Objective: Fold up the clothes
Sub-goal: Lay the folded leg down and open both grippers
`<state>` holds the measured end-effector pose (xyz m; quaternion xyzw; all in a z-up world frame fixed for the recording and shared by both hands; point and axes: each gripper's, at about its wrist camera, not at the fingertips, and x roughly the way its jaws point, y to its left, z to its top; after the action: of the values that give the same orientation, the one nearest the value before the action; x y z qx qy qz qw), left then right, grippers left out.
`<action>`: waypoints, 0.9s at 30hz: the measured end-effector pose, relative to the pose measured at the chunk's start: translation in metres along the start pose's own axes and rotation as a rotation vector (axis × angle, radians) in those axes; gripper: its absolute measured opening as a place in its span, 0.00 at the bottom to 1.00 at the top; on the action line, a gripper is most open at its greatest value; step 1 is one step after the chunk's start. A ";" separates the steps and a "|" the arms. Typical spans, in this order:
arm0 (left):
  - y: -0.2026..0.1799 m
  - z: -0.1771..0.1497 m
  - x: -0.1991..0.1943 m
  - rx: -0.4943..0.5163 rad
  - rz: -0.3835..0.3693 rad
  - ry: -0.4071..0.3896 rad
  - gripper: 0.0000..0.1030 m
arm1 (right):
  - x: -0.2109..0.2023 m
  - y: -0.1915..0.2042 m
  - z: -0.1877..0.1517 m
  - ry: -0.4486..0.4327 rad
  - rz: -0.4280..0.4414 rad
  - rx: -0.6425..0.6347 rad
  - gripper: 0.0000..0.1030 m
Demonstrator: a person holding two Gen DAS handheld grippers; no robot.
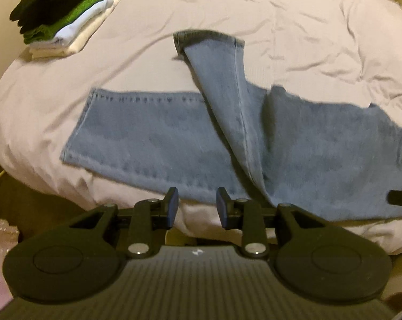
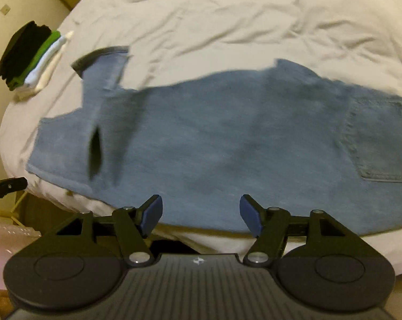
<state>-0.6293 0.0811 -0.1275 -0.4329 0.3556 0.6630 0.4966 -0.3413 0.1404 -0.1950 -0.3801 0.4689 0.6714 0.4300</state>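
The jeans (image 1: 294, 146) lie spread across the near edge of the bed (image 1: 254, 13), light blue denim on a pale, wrinkled cover. One leg (image 1: 137, 133) stretches flat toward the left, its hem stitching clear to see. The other leg (image 1: 222, 80) lies crossed over it at a slant, running away across the bed with its hem (image 1: 201, 36) turned up at the far end. From the right wrist view, a back pocket (image 2: 379, 144) shows at the right side of the jeans, and the crossed leg forms a dark open fold at the left.

The left gripper (image 1: 197, 205) hovers just off the near edge of the denim, its blue pads (image 1: 173, 208) set a moderate gap apart, nothing between them. The right gripper (image 2: 201, 213) hangs over the same near edge farther right, fingers spread wider, also empty.

Off at the far left corner of the bed sits a stack of folded clothes (image 1: 59, 16): black on top, then green, white and cream beneath, well apart from the jeans.
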 end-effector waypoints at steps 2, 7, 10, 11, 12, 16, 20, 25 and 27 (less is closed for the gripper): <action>0.017 0.008 0.004 0.021 -0.014 0.015 0.27 | 0.006 0.020 0.001 0.004 0.001 0.031 0.65; 0.064 0.031 0.022 0.096 -0.013 0.077 0.27 | 0.023 0.067 0.004 0.025 -0.024 0.111 0.65; 0.087 0.047 0.030 0.153 -0.023 0.083 0.27 | 0.032 0.090 0.005 0.023 -0.041 0.172 0.65; 0.093 0.051 0.032 0.168 -0.024 0.085 0.27 | 0.034 0.098 0.004 0.022 -0.048 0.190 0.65; 0.100 0.056 0.034 0.181 -0.029 0.090 0.27 | 0.036 0.105 0.004 0.019 -0.050 0.203 0.66; 0.119 0.070 0.042 0.225 -0.047 0.102 0.28 | 0.042 0.127 0.004 0.023 -0.062 0.222 0.65; 0.126 0.076 0.051 0.240 -0.066 0.130 0.28 | 0.048 0.137 0.003 0.035 -0.068 0.237 0.65; 0.125 0.081 0.060 0.250 -0.090 0.149 0.28 | 0.054 0.134 0.010 0.037 -0.044 0.252 0.65; 0.126 0.086 0.062 0.244 -0.096 0.152 0.29 | 0.057 0.132 0.017 0.035 -0.024 0.254 0.65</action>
<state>-0.7779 0.1482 -0.1476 -0.4348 0.4491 0.5554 0.5484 -0.4858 0.1445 -0.2026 -0.3398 0.5528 0.5947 0.4747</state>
